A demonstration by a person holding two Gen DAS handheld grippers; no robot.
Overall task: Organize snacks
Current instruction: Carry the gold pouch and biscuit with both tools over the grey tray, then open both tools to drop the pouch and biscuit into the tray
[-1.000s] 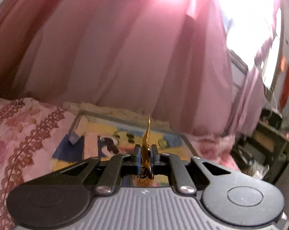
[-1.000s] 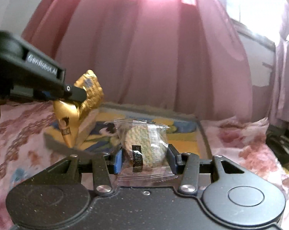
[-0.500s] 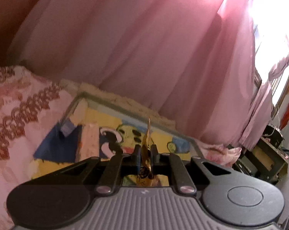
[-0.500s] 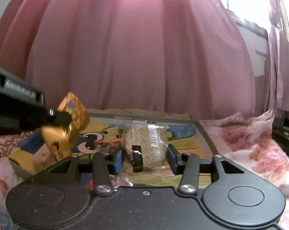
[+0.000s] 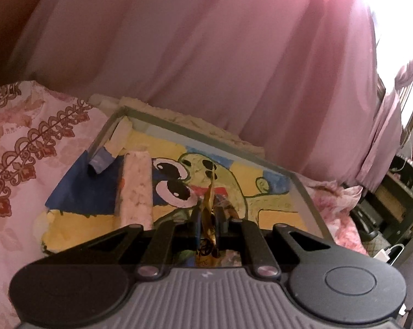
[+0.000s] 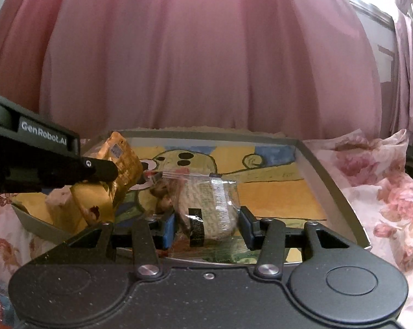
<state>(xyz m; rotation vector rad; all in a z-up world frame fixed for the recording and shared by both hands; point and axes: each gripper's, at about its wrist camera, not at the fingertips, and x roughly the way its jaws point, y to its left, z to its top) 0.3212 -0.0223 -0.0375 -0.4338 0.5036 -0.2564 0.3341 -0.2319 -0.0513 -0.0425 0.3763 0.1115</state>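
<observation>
My left gripper (image 5: 207,226) is shut on a gold foil snack packet (image 5: 208,213), seen edge-on in the left wrist view. The same gold packet (image 6: 121,170) hangs over the left part of the cartoon-painted tray (image 6: 329,175) in the right wrist view, pinched by the left gripper (image 6: 102,171). My right gripper (image 6: 208,229) is shut on a clear-wrapped round biscuit (image 6: 214,208), held low over the tray's front. A pale puffed-rice bar (image 5: 136,189) lies on the tray (image 5: 302,186) left of centre.
The tray rests on pink floral bedding (image 6: 392,197). Pink curtains (image 6: 206,68) hang just behind it. A blue scrap (image 5: 99,160) lies in the tray's far left corner. Dark furniture and a white charger (image 5: 384,253) stand to the right.
Both grippers have come down and forward over the tray with their snacks still held. The tray now fills more of both views.
</observation>
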